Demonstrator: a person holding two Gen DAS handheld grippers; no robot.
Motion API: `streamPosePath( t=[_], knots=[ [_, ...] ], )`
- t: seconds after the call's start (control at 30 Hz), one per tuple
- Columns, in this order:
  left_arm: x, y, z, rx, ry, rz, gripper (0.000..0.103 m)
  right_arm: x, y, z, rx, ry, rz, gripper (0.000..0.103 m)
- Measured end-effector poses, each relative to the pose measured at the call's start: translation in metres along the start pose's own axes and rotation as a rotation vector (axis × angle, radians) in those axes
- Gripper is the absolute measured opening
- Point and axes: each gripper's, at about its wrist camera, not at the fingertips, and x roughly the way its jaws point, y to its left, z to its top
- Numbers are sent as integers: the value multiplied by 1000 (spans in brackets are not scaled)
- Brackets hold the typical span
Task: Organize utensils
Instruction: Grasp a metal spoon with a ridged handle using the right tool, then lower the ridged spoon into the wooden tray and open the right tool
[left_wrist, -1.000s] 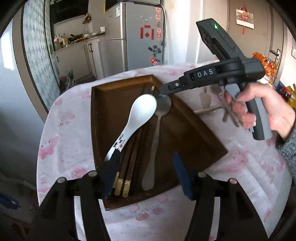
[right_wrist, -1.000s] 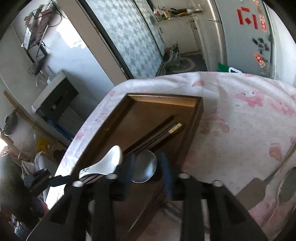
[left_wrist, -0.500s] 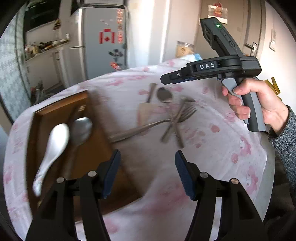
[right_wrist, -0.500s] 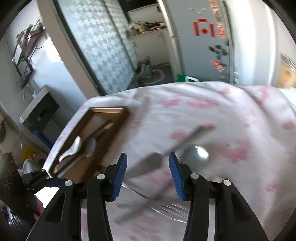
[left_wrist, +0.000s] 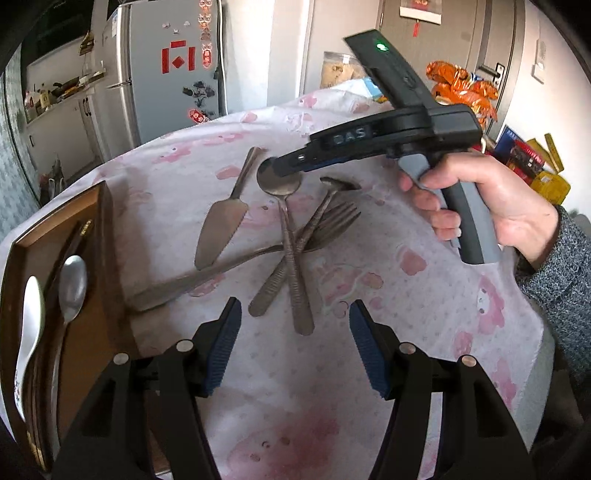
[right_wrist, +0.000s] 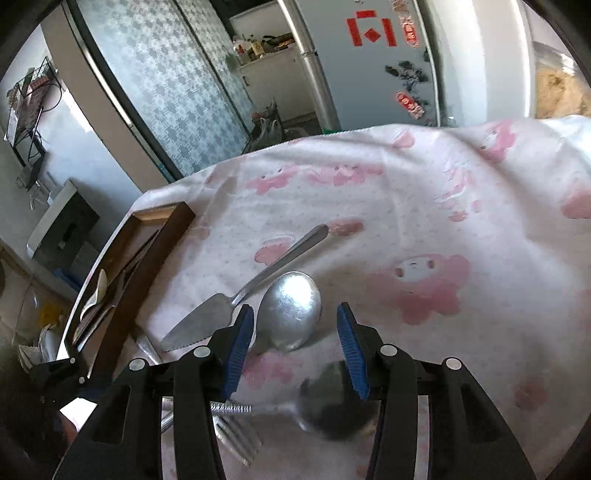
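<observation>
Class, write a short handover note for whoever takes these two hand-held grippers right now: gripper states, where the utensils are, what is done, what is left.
Left hand-held gripper: open, empty, above the pile's handles.
Right hand-held gripper: open, empty, its jaws just opened wider, over the metal spoon.
In the wooden tray: white ceramic spoon, steel spoon, chopsticks.
On the tablecloth: cake server, fork, ladle, long utensil.
Left: move these into the tray.

Blurred past telling below the right gripper, a dark spoon-like bowl; fork there half hidden by the near finger; wooden tray left of the left gripper cut by the picture's edge.
</observation>
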Motion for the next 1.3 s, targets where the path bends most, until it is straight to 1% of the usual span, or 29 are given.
streamPosePath(
  t=[0.07, 0.1, 0.13, 0.17, 0.23, 0.37, 0.43, 0.53, 0.7, 0.73, 0.77, 0.8, 0.83, 0.9, 0.97, 1.1, 1.2, 1.3],
  knots=[
    [5, -1, 0, -1, 8, -2, 63, 3, 2, -1, -21, -11, -8, 47],
    [7, -1, 0, -4, 11, -1, 63, 4, 3, -1, -25, -14, -9, 36],
    [10, -1, 1, -6, 13, 1, 63, 4, 3, -1, -26, -9, -6, 14],
    [11, -1, 1, -8, 15, 2, 62, 4, 4, -1, -31, -1, -1, 8],
    [15, -2, 3, -11, 18, 4, 59, -1, 10, -2, -55, -8, 15, 5],
    [15, -3, 3, -12, 15, 3, 58, -21, 20, -2, -44, -33, 70, 2],
    [15, -3, 4, -13, 14, 0, 58, -30, 26, -1, -44, -46, 83, 1],
    [15, -6, 4, -13, 10, -6, 58, -44, 29, 1, -10, -71, 109, 1],
    [12, -11, 7, -11, -6, -31, 57, -59, 32, 5, 33, -106, 107, 1],
    [12, -14, 8, 2, 0, -13, 55, -60, 31, 6, 42, -106, 118, 1],
    [13, -16, 9, 13, 9, 4, 43, -62, 31, 6, 51, -105, 132, 1],
    [14, -17, 9, 18, 17, 8, 26, -66, 32, 5, 53, -111, 134, 1],
    [15, -18, 9, 21, 27, 1, 15, -67, 32, 5, 52, -113, 134, 1],
    [12, -18, 8, 24, 25, 13, 14, -71, 34, 5, 49, -116, 135, 1],
    [6, -15, 8, 15, 11, 8, 13, -72, 34, 5, 47, -114, 128, 1],
    [-15, -2, 6, -7, -19, 18, 12, -73, 38, 6, 39, -111, 130, 2],
    [-31, 13, 0, -25, -35, 39, 12, -70, 52, 8, 20, -109, 137, 2],
    [-48, 33, -10, -47, -46, 71, 12, -57, 78, 12, -5, -102, 153, 2]
  ],
)
